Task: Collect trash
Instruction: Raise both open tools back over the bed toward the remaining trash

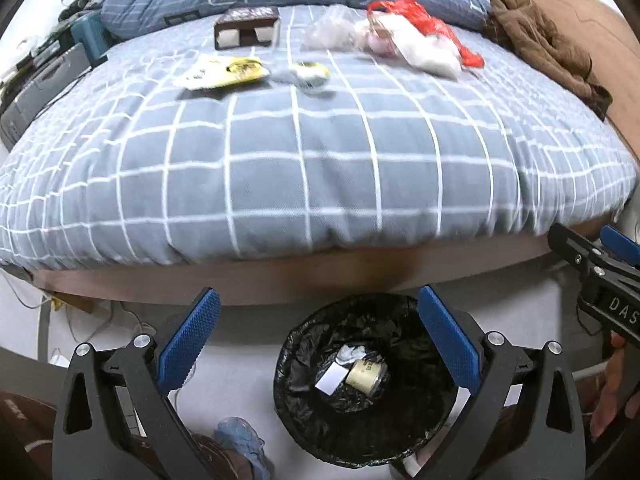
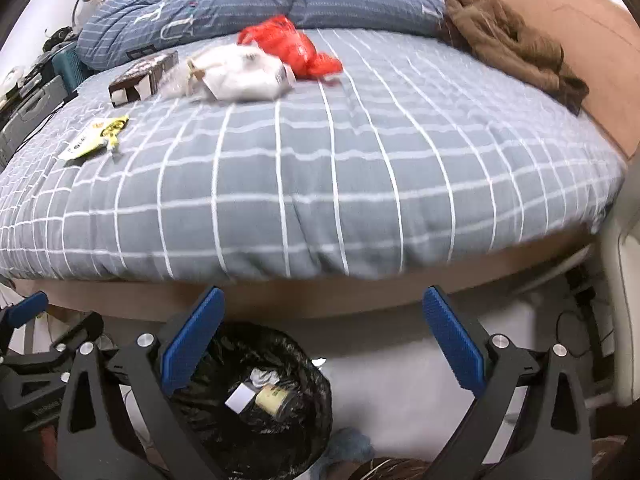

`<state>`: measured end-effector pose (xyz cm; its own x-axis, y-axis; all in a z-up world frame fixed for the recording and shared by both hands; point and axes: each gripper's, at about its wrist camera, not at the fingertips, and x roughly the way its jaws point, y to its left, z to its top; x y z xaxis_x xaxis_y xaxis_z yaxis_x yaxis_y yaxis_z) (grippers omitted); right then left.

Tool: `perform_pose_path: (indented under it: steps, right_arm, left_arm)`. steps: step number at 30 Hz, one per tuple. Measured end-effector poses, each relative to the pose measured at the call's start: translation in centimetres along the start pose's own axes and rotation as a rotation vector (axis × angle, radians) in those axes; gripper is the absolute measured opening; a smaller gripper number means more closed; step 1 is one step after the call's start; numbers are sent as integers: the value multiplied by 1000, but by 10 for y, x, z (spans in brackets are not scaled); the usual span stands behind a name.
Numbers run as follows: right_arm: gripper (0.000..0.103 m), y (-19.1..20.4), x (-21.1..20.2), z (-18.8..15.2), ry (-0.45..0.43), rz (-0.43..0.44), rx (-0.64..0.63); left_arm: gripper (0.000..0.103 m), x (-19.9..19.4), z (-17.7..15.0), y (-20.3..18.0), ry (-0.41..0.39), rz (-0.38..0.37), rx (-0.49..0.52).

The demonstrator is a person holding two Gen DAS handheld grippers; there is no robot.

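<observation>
Both claws hang empty over the floor at the foot of the bed (image 1: 304, 152), left claw (image 1: 320, 336) with jaws wide apart and nothing between them, right claw (image 2: 320, 340) likewise spread and empty, so we judge the step in hand is heading to the bed for the next piece of trash; to do it well we take the nearer flat items first, come down on the yellow wrapper (image 1: 224, 72) from above and pinch an edge that stands off the cover, since it lies flat and will likely slide; the small crumpled packet (image 1: 306, 74) just beside it is a fair second pick; further back sit a dark brown box (image 1: 246, 26), a clear plastic bag (image 1: 332, 30) and a white bag (image 1: 424, 50) touching a red plastic bag (image 1: 424, 20), soft, light, crinkly stuff; trash bin (image 1: 360, 392) stands on the floor just below the bed edge, black liner, already holding a cream cup and white paper scraps; frames are blurred
</observation>
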<state>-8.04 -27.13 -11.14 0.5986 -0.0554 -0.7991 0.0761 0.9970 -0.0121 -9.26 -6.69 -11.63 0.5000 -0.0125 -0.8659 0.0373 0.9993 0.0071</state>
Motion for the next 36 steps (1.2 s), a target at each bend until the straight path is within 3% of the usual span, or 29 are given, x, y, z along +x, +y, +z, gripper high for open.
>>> perform_pose_path:
  steps: [11,18,36]
  right_arm:
    - [95,12,-26,33,-111,46,-36]
    - [95,21,-39,53,-166,67,-67]
    - [95,30,-5,103,-157,47,-114]
  left_arm:
    - [97,-33,31,17,-114,8,-16]
    - [97,-38,49,32,-146,20,-30]
    - [97,-2,101,67,-98,49,-94]
